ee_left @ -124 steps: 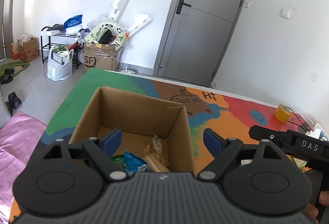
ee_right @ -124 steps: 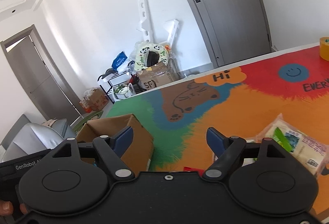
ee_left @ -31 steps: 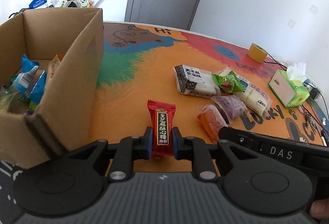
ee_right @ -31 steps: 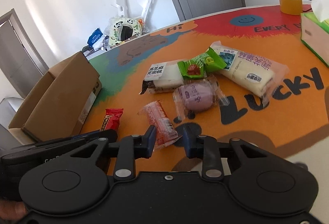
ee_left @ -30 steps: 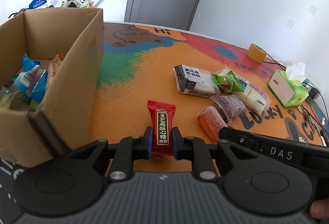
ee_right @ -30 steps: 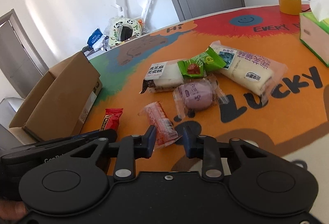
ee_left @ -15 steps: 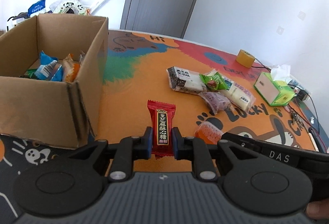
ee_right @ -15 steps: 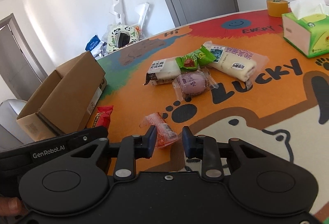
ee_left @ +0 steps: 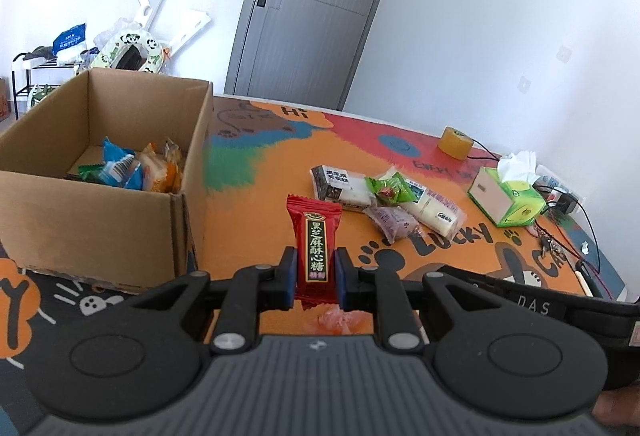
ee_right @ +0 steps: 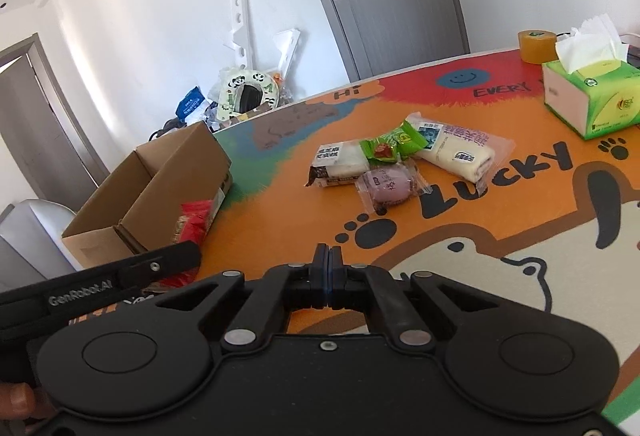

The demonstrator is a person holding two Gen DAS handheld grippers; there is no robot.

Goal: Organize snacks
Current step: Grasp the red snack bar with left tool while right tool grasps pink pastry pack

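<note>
One red candy [ee_left: 316, 248] gripped in left gripper [ee_left: 313, 278], right gripper [ee_right: 328, 278] closed empty, four snacks [ee_right: 386, 184] on cartoon mat [ee_right: 500, 220], one box [ee_left: 100, 204], grey door [ee_left: 312, 12].

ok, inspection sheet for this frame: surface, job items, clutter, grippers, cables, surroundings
Surface: table under a colourful cartoon mat, orange in the middle.
Job's things: open cardboard box at the left with several snacks inside; four wrapped snacks bunched mid-table; a pink wrapped snack lies on the mat under the left gripper.
Clutter: green tissue box, roll of tape.
Grippers: left gripper shut on a red candy bar, held upright; right gripper shut, nothing between the pads.
Cables: black and red wires at the far right edge, running to a plug.
Surroundings: grey door, white walls, boxes and bags piled by the wall.
</note>
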